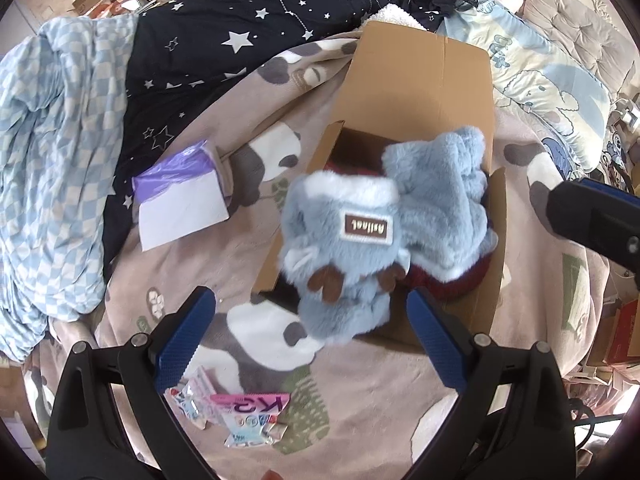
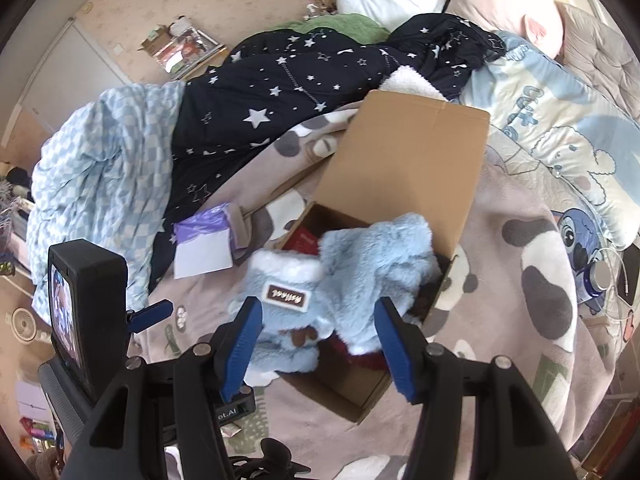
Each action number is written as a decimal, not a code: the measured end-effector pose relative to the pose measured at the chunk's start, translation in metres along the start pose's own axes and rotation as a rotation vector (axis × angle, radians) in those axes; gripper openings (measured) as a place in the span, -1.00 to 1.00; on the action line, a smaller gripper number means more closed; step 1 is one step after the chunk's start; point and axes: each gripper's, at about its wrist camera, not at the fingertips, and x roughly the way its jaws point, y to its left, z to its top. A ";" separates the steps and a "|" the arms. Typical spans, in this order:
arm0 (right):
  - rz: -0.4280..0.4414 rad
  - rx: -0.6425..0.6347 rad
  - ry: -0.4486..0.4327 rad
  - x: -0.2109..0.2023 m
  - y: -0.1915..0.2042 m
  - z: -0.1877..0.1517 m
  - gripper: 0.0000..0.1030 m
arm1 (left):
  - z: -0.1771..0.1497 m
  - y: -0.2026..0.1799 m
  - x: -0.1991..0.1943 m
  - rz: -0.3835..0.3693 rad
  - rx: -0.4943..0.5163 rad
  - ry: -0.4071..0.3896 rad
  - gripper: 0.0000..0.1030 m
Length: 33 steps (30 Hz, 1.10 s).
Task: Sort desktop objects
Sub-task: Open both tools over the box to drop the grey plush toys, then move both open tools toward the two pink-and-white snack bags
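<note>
- Left gripper (image 1: 310, 344): blue-padded jaws wide apart, nothing between the pads, hanging above the near end of the box.
- Right gripper (image 2: 318, 344): jaws apart, narrower gap than the left, nothing clamped; the plush shows between the pads but lies below them, not touched as far as I can tell.
- Open brown cardboard box (image 1: 424, 92) (image 2: 404, 152) sits on the bed, long flap folded back toward the pillows.
- Fluffy light-blue plush garment with white trim and a brown sewn label (image 1: 352, 240) (image 2: 320, 296) lies piled in the box, near part draped over the box's left and front edges. Small brown antler-shaped bits on it.
- Dark red knit item (image 1: 456, 280) (image 2: 368, 356) underneath the plush, inside the box, mostly covered.
- Pinkish-grey panda-print blanket (image 1: 200, 264) (image 2: 520, 208) covers the bed under the box.
- White-and-purple rectangular tissue pack (image 1: 182, 200) (image 2: 206, 246) on the blanket left of the box, well apart from it.
- Small pink and white snack packets (image 1: 236, 416) on the blanket between the left gripper's fingers, near edge of view.
- Navy star-print quilt (image 1: 224, 40) (image 2: 280, 92) and blue-white checked duvet (image 1: 52, 152) (image 2: 100, 160) bunched behind.
</note>
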 end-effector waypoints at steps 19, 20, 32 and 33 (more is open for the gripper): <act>0.082 -0.135 0.169 0.014 0.069 -0.093 0.15 | -0.121 0.072 -0.017 0.092 -0.181 0.049 0.88; 0.089 -0.140 0.182 0.017 0.073 -0.098 0.15 | -0.127 0.076 -0.017 0.099 -0.185 0.054 0.88; 0.138 -0.127 0.320 0.061 0.120 -0.154 0.15 | -0.176 0.129 -0.008 0.140 -0.179 0.083 0.88; 0.140 -0.121 0.331 0.066 0.125 -0.159 0.15 | -0.178 0.132 -0.005 0.131 -0.165 0.087 0.88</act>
